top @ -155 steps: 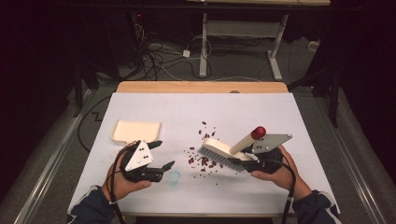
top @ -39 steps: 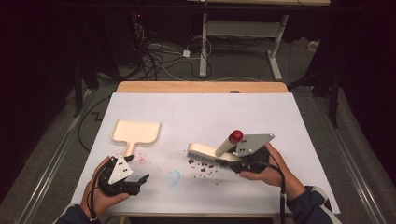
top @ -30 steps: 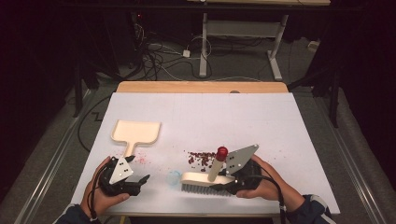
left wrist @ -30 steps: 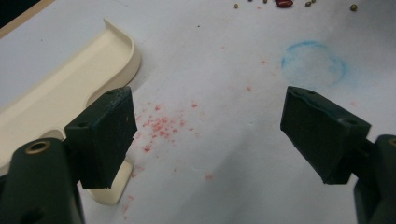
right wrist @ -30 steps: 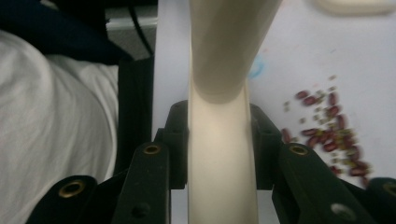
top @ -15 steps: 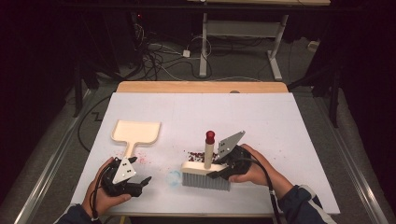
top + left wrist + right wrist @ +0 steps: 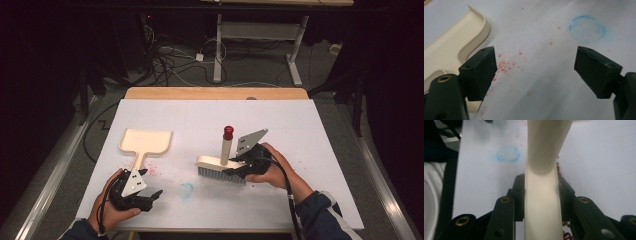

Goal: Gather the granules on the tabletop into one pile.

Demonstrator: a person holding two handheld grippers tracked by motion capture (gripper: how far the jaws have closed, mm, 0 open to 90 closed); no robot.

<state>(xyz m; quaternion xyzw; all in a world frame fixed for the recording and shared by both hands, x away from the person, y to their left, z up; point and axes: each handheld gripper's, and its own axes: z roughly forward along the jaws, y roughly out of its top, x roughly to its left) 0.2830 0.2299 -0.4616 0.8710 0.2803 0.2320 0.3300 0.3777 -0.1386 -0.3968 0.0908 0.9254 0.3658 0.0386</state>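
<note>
From above, the white table carries a cream brush near its middle, its flat head lying bristles-down and its round handle standing up to a red tip. The right gripper holds the brush low on the handle, at the near right side of the head. The right gripper view shows what the high view cannot: both black pads press against the smooth cream plastic from either side, clamped tight, and a few dark red crumbs peek out below the handle. That same view also catches a faint blue ring smudged on the table surface beyond the brush.

The cream dustpan lies flat to the left of the brush, well apart from it, with its broad tray toward the far side and its short handle pointing at the person. The left gripper rests near the table's front edge, just short of that handle. The left gripper view shows its jaws standing wide apart with nothing between them, only bare table dusted with fine pink-red specks. There the dustpan's raised, rounded rim and glossy moulded surface sit just beside one pad, and the blue ring appears as a chalky circle farther off. The table cover looks matte and slightly grainy.
</note>
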